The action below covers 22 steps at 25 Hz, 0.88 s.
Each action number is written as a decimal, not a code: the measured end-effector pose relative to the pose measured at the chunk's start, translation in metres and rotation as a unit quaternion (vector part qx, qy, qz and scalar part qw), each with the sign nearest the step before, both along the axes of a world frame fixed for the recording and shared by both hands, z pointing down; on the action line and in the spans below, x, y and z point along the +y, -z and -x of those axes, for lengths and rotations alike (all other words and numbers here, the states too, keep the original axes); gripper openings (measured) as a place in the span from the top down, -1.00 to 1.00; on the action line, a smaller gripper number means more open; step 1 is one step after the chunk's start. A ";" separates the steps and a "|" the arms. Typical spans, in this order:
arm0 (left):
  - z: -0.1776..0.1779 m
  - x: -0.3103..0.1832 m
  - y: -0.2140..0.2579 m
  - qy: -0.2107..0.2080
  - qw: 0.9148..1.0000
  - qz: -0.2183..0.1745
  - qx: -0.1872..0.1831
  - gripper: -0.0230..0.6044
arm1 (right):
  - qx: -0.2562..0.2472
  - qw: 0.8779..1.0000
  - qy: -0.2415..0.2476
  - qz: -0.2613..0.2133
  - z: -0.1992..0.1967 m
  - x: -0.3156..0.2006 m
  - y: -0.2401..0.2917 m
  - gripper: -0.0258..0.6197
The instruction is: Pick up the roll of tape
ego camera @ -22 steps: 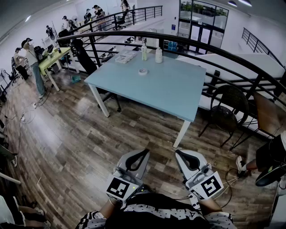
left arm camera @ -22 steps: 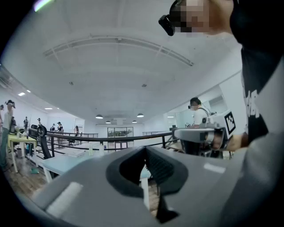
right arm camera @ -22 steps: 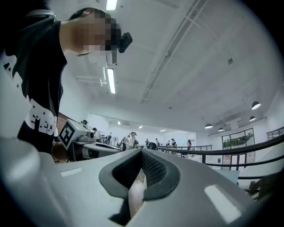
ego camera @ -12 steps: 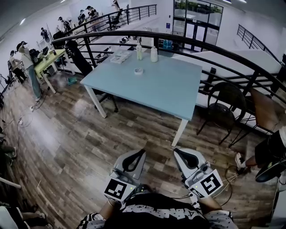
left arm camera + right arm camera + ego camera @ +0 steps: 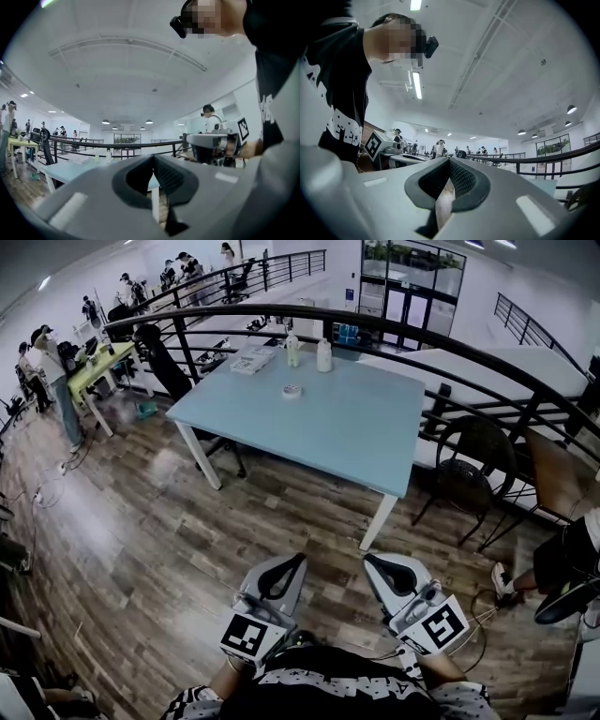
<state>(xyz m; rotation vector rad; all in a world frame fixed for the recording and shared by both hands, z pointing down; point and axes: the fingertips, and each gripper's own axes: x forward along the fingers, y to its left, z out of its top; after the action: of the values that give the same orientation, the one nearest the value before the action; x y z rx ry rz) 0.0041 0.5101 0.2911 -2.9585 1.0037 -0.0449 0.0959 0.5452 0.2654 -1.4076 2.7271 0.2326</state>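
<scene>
Left: my left hand-held gripper (image 5: 298, 560), jaws together, empty.
Right: my right hand-held gripper (image 5: 371, 562), jaws together, empty.
Tape: roll of tape (image 5: 292, 390) on worktop (image 5: 356, 432), well apart.

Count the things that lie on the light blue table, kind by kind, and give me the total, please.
Bottles: 2
Roll of tape: 1
Flat pale item, too small to tell what it is: 1
Total: 4
</scene>
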 end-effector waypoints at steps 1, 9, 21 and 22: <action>0.004 -0.005 -0.001 0.001 1.000 0.000 0.001 0.93 | 0.002 1.000 0.001 0.001 0.003 -0.004 0.000 0.91; 0.033 -0.039 -0.004 0.006 1.000 0.003 0.013 0.93 | 0.011 1.000 -0.002 0.010 0.028 -0.035 -0.005 0.91; 0.082 -0.065 -0.016 0.036 0.999 0.007 0.024 0.93 | 0.033 0.999 0.016 0.025 0.064 -0.063 -0.014 0.91; 0.086 -0.066 -0.017 0.040 0.999 0.011 0.023 0.93 | 0.032 0.999 0.019 0.029 0.066 -0.066 -0.015 0.91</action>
<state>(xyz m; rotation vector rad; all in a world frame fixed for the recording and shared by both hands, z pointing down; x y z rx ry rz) -0.0820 0.4442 0.3083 -2.9496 1.1348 0.0119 0.0294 0.4794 0.2805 -1.3840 2.8313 0.2017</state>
